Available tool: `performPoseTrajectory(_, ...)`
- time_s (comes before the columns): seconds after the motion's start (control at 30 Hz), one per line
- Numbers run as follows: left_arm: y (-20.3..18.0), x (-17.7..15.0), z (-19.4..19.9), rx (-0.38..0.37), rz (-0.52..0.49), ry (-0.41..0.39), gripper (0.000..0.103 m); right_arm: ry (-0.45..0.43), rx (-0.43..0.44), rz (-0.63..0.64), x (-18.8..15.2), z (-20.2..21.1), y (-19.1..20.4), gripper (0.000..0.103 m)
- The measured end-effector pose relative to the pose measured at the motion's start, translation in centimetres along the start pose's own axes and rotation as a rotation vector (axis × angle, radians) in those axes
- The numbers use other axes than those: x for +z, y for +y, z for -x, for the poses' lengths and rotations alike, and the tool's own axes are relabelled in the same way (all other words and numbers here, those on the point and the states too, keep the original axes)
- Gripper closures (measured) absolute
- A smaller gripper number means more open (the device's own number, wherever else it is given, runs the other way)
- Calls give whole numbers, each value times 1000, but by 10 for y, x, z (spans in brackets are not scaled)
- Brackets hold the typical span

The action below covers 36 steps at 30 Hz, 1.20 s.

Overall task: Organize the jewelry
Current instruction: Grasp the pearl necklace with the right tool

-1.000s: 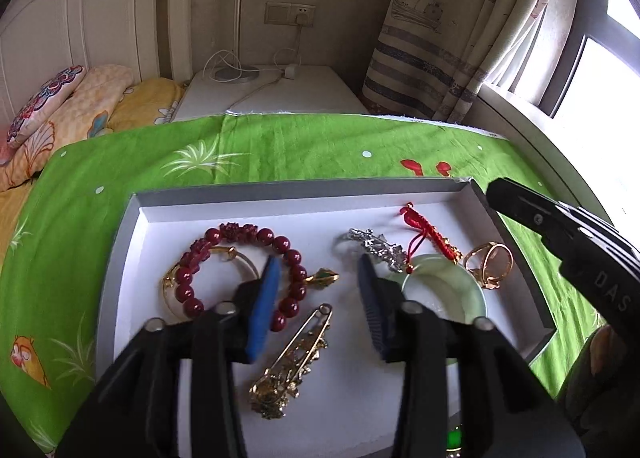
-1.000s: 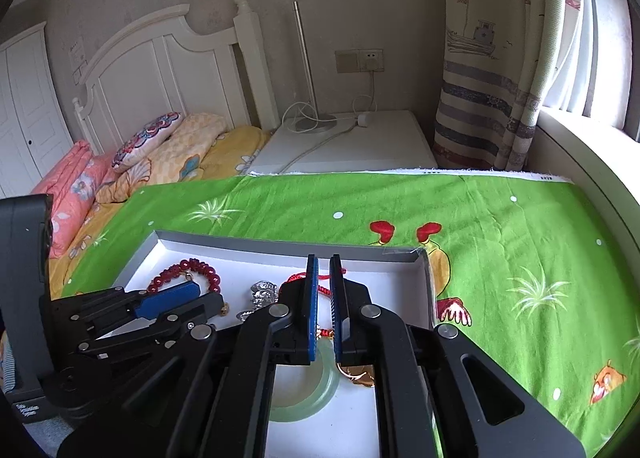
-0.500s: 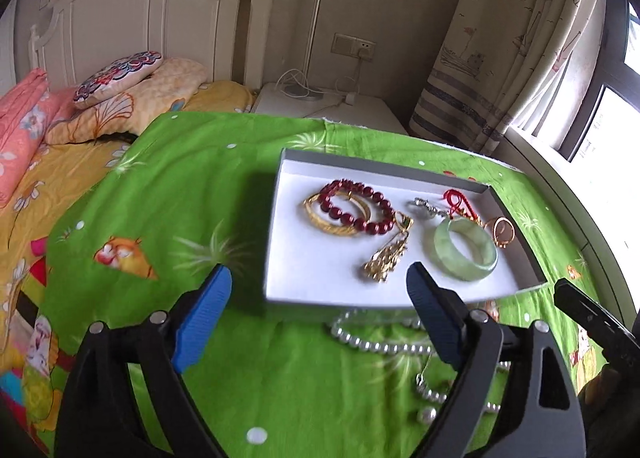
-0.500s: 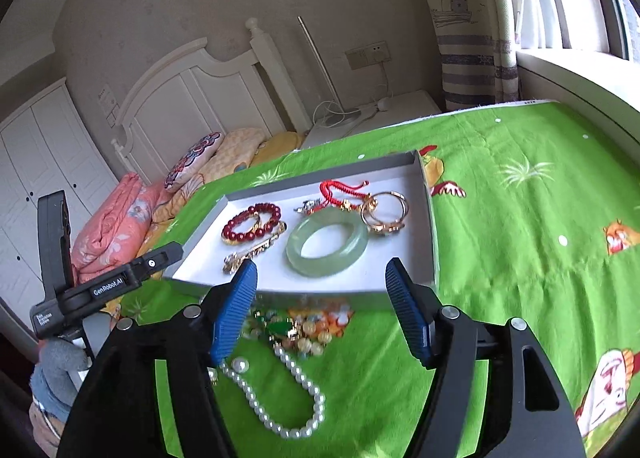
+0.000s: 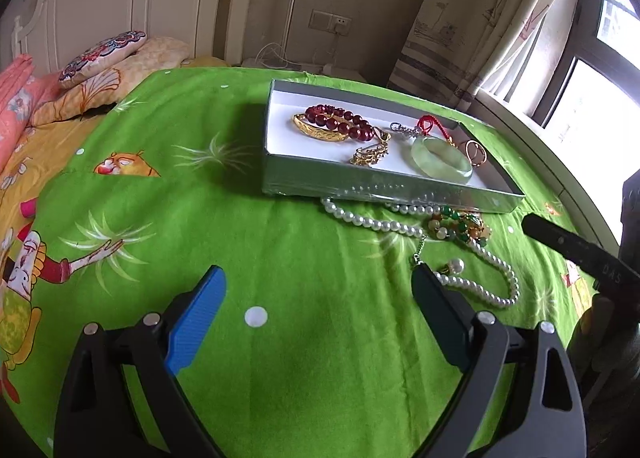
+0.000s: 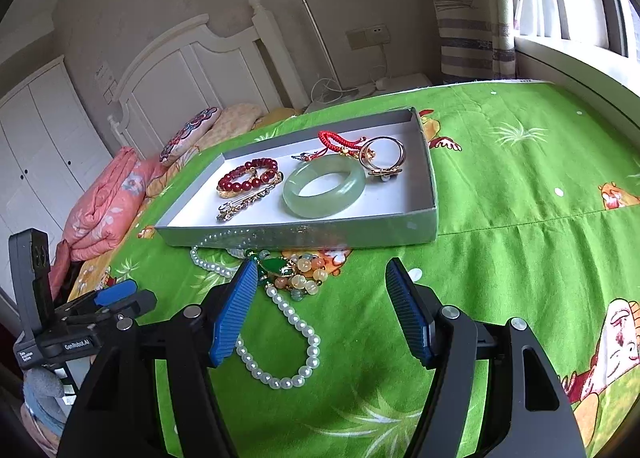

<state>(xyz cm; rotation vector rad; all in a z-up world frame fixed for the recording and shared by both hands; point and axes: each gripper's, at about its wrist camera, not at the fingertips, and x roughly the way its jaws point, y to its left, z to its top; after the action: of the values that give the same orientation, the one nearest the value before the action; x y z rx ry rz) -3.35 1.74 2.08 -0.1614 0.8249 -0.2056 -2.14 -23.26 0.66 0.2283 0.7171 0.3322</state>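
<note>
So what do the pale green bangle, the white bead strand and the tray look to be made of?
Green bangle: polished jade-like stone or glass, translucent and glossy. White bead strand: pearls or imitation, round with soft sheen. Tray: probably cardboard, matte white inside, silvery-grey walls reflecting the beads.

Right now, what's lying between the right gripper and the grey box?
In the right wrist view, a white pearl necklace and a colourful bead bracelet with green pendant lie on the green sheet there.

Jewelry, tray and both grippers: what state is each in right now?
Tray: open, on the green sheet.
Jade bangle: flat in tray.
Red bead bracelet: in tray.
Pearl necklace: outside tray, on sheet.
Green bead piece: outside tray, on pearls.
Left gripper: opening, empty.
Right gripper: open, empty.
</note>
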Motion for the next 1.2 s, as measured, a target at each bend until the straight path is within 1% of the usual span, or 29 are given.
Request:
performPoseTrajectory(0.1, 12, 2, -3, -23, 69, 9, 10, 37, 7, 80, -7, -2, 18, 38)
performPoseTrajectory(0.23, 26, 5, -3, -30, 146, 11, 10, 85, 23, 241, -20, -5, 55, 39)
performPoseTrajectory(0.3, 26, 4, -3, -33, 149, 8, 10, 108, 0, 328, -26, -9, 71, 43)
performPoseTrajectory(0.33, 26, 5, -2, -33, 145, 8, 10, 119, -19, 359, -29, -11, 77, 44)
performPoseTrajectory(0.37, 24, 5, -2, -31, 139, 8, 10, 132, -31, 380, -31, -14, 81, 48)
performPoseTrajectory(0.4, 23, 5, -2, -30, 133, 8, 10, 148, -37, 392, -32, -17, 84, 53)
performPoseTrajectory(0.5, 21, 6, -2, -34, 128, 4, 10, 181, -46, 399, -34, -22, 84, 60)
performPoseTrajectory(0.67, 25, 6, -1, -50, 137, 0, 10, 213, -56, 419, -35, -31, 86, 66)
performPoseTrajectory(0.73, 25, 6, -1, -56, 139, -2, 10, 214, -52, 441, -36, -33, 91, 72)
performPoseTrajectory(0.8, 26, 6, 0, -62, 141, -4, 10, 219, -42, 467, -38, -34, 97, 90)
performPoseTrajectory(0.83, 27, 5, 0, -65, 142, -5, 10, 220, -43, 480, -39, -34, 101, 94)
performPoseTrajectory(0.9, 28, 5, 1, -70, 145, -7, 10, 211, -65, 497, -40, -34, 105, 94)
performPoseTrajectory(1.0, 30, 5, 2, -76, 150, -10, 10, 161, -33, 445, -32, -29, 104, 94)
performPoseTrajectory(1.07, 30, 5, 2, -81, 152, -12, 10, 109, -11, 423, -20, -21, 106, 94)
performPoseTrajectory(1.13, 31, 5, 2, -84, 154, -12, 10, 43, -20, 419, -5, -8, 110, 94)
performPoseTrajectory(1.2, 31, 4, 3, -86, 157, -13, 10, -41, -37, 409, 12, 11, 113, 94)
